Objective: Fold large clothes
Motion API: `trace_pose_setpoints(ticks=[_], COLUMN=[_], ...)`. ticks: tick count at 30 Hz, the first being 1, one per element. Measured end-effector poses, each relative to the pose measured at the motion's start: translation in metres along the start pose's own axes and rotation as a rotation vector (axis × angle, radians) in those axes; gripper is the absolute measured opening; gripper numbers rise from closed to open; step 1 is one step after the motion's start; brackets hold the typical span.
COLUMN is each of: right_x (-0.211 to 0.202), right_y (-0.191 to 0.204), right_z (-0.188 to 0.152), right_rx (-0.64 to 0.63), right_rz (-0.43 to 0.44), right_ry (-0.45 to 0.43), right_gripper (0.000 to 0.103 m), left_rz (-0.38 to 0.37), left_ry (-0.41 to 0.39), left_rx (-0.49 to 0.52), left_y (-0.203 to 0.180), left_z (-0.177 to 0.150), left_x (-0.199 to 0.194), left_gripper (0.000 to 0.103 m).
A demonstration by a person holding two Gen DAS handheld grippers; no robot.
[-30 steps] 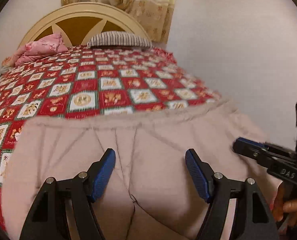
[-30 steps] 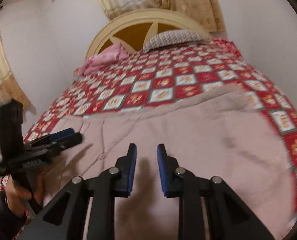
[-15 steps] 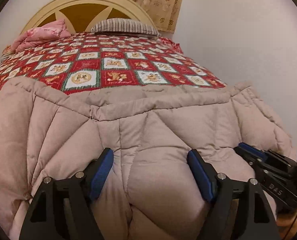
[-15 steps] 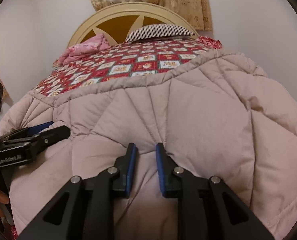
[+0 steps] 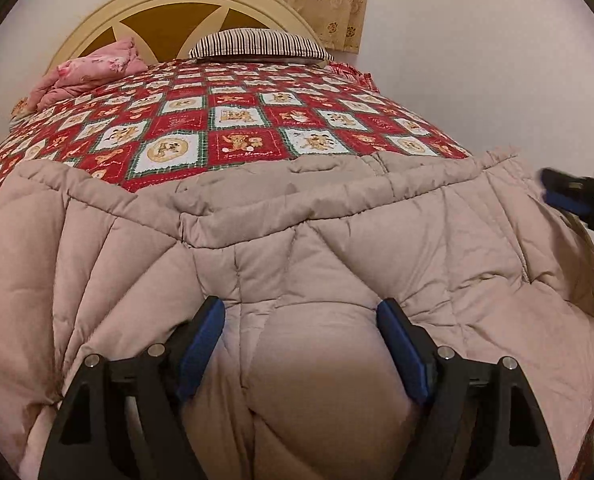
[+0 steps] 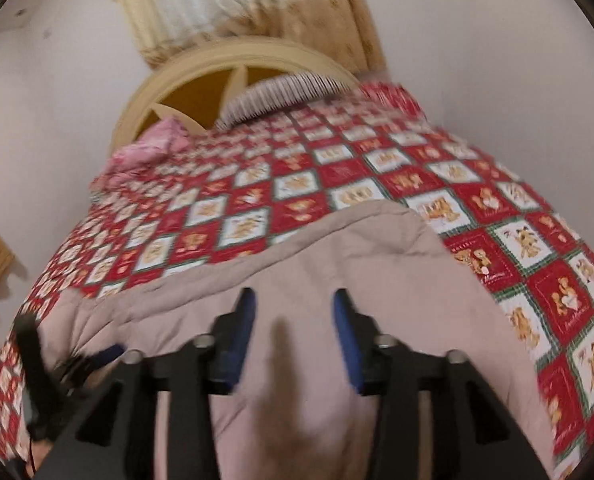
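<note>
Both tools, left (image 5: 300, 350) and right (image 6: 295, 336), spread wide over the beige quilted garment (image 5: 337, 248).

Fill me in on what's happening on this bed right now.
A person with a handheld gripper in each hand is folding a large beige quilted coat spread over the foot of a bed with a red patchwork bedspread. The left gripper is open, straddling a puffed section of the coat. The right gripper is also open above the fabric, gripping nothing; its view is motion-blurred.
</note>
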State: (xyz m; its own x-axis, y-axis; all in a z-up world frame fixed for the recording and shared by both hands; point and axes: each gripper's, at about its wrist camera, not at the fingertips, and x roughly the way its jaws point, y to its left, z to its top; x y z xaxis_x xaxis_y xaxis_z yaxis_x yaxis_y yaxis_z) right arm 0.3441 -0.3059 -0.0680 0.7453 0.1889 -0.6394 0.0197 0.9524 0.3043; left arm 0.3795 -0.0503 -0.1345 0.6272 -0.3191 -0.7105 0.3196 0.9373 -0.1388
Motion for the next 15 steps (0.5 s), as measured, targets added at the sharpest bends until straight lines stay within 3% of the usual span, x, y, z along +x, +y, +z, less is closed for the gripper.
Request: trace_pose_setpoints(ticks=[3, 5, 10, 15], right_x=[0.035, 0.056, 0.067, 0.070], right_y=[-0.018, -0.030, -0.028, -0.031], right_z=[0.002, -0.010, -0.019, -0.021], right_rx=[0.027, 0.033, 0.011, 0.017], right_rz=[-0.074, -0.061, -0.129, -0.137], right_ry=[0.053, 0.090, 0.084, 0.093], right_gripper=[0.041, 0.040, 0.039, 0.039], left_rz=[-0.003, -0.009, -0.010, 0.023], left_ry=[-0.002, -0.006, -0.009, -0.010], left_rx=[0.000, -0.002, -0.003, 0.020], left_y=[0.000, 0.000, 0.000, -0.006], left_z=[0.001, 0.001, 0.004, 0.005], left_x=[0.000, 0.000, 0.000, -0.002], left_gripper=[0.079, 0.079, 0.079, 0.080])
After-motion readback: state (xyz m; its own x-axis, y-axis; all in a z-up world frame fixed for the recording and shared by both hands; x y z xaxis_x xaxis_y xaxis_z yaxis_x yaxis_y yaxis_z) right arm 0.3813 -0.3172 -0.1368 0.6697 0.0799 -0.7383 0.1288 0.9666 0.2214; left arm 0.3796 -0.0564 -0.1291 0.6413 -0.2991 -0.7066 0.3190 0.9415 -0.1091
